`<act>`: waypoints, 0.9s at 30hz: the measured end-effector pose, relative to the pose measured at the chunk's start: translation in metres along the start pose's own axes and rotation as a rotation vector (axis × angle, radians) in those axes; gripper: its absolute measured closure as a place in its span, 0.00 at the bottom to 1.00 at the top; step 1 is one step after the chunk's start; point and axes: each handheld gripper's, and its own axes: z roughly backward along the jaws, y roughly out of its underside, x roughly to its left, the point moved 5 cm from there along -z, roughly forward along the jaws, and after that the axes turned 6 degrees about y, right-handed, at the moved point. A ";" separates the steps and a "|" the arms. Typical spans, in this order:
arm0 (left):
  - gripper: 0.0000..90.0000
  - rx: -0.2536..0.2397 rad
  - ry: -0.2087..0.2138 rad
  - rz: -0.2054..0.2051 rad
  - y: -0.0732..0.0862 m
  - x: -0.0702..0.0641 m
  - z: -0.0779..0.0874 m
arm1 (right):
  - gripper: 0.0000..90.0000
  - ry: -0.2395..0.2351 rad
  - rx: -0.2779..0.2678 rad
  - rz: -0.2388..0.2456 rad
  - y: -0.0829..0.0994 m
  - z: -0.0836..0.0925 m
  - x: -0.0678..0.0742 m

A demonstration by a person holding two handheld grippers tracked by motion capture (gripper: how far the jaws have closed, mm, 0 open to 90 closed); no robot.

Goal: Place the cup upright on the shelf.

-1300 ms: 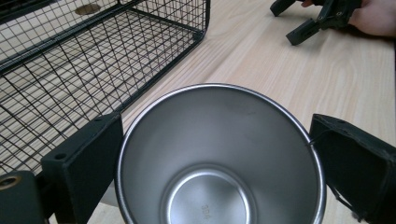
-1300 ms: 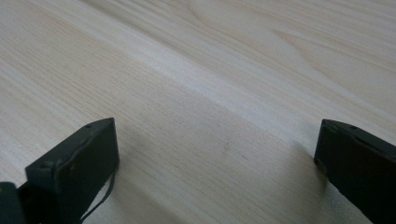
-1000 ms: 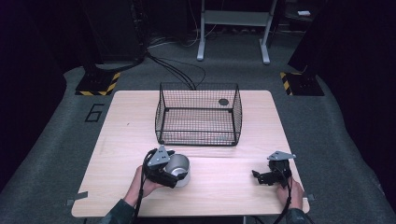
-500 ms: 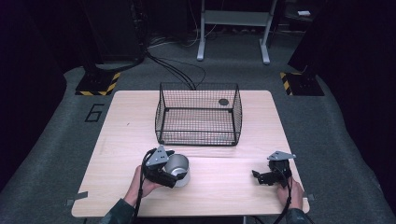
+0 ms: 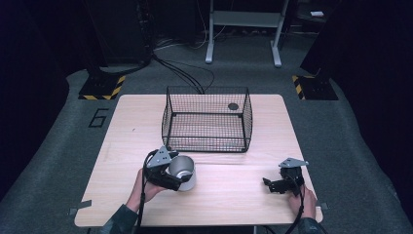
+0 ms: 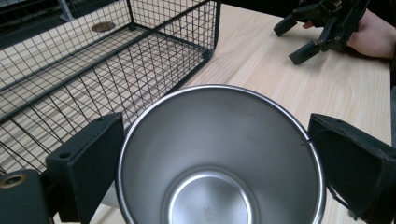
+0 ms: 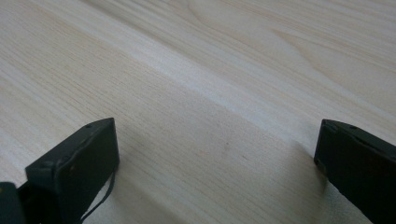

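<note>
cup point(image 5: 183, 171) lower-left, pinched upright by left tongs point(image 6: 210, 163) for basket point(image 5: 207, 119) | right tongs point(image 5: 278, 184) lower-right, spread, idle on bench point(image 5: 234, 195)

Cup point(image 6: 219, 158) base below frame edge

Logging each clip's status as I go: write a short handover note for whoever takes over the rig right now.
Left gripper: jaws set either side of the steel cup; whether they press it can't be told.
Right gripper: jaws open, holding nothing, low over the table at its near right.
Cup: upright, empty, on the table just in front of the wire basket, outside it.
Done: cup reached.
Left: probably lifting the cup into the basket.
</note>
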 end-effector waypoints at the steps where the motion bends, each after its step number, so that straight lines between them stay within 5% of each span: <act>1: 0.07 -0.006 -0.008 -0.001 -0.002 0.001 0.000 | 0.00 0.000 0.000 0.000 0.000 0.000 0.000; 27: 0.07 -0.033 0.014 -0.043 -0.051 0.008 0.011 | 0.00 0.000 0.000 -0.001 0.000 0.000 0.000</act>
